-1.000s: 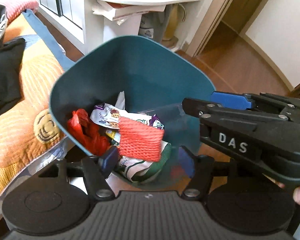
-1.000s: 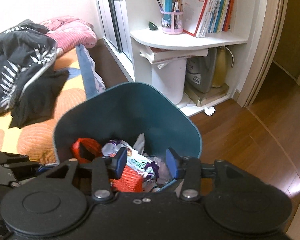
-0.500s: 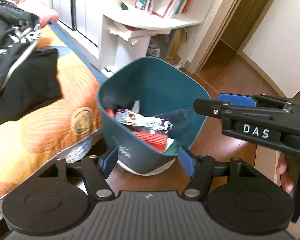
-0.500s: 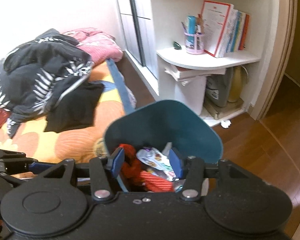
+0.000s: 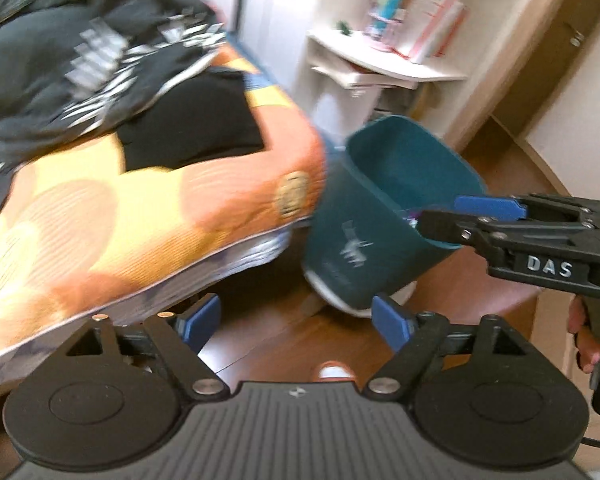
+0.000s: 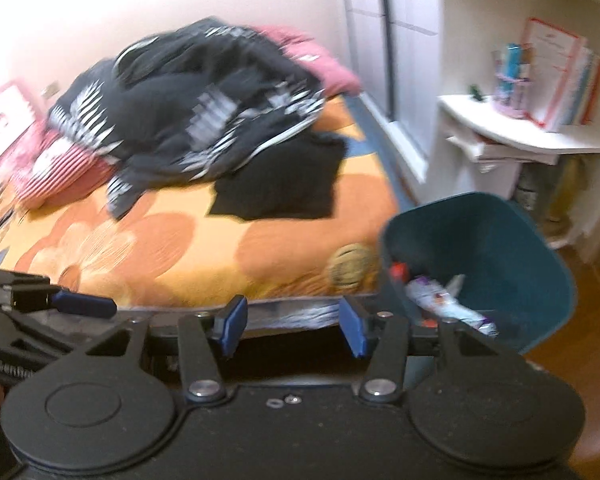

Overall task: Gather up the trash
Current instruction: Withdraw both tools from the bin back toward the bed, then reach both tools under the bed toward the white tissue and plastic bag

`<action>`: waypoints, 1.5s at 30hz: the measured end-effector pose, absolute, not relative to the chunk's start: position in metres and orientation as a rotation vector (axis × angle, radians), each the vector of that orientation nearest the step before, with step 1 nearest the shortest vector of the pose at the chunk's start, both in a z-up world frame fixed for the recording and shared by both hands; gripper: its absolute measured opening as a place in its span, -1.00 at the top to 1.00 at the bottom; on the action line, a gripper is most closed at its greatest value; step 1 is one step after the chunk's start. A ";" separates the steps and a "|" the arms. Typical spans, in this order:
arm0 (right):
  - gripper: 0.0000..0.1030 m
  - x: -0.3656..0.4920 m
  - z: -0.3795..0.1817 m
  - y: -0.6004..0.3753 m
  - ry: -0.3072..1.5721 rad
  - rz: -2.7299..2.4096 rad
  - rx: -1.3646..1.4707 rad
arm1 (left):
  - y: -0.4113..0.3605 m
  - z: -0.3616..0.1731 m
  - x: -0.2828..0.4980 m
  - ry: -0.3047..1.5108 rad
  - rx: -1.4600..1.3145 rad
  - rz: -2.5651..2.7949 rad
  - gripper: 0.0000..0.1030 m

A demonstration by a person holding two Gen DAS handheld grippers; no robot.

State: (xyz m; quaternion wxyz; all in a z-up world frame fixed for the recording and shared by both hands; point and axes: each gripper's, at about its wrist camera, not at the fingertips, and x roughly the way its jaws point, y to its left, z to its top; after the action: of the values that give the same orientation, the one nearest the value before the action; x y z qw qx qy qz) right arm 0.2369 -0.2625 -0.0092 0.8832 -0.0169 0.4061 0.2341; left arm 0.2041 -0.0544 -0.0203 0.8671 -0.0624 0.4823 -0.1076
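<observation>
You are spreading the left claw (image 5: 296, 324) wider, the right claw (image 6: 294, 326) gaping, both empty; right of it, the bin (image 6: 500, 248) is holding light, crinkly wrappers (image 6: 448, 304), so pinch 1 by its edge.

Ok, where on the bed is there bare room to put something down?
The bare stretch of the orange bedspread lies between the black clothes and the near edge, running toward the bin. The far half is crowded with clothes and pink bedding.
</observation>
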 end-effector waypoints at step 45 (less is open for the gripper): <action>0.00 0.235 -0.416 0.063 0.990 1.071 -0.700 | 0.157 -0.480 0.167 1.639 0.100 -0.286 -0.72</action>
State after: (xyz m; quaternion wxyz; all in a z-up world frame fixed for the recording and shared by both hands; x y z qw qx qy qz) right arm 0.2353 0.0631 -0.4158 0.6903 -0.3132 0.4427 0.4790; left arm 0.1667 0.1566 -0.4796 0.6724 0.0445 0.7279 -0.1271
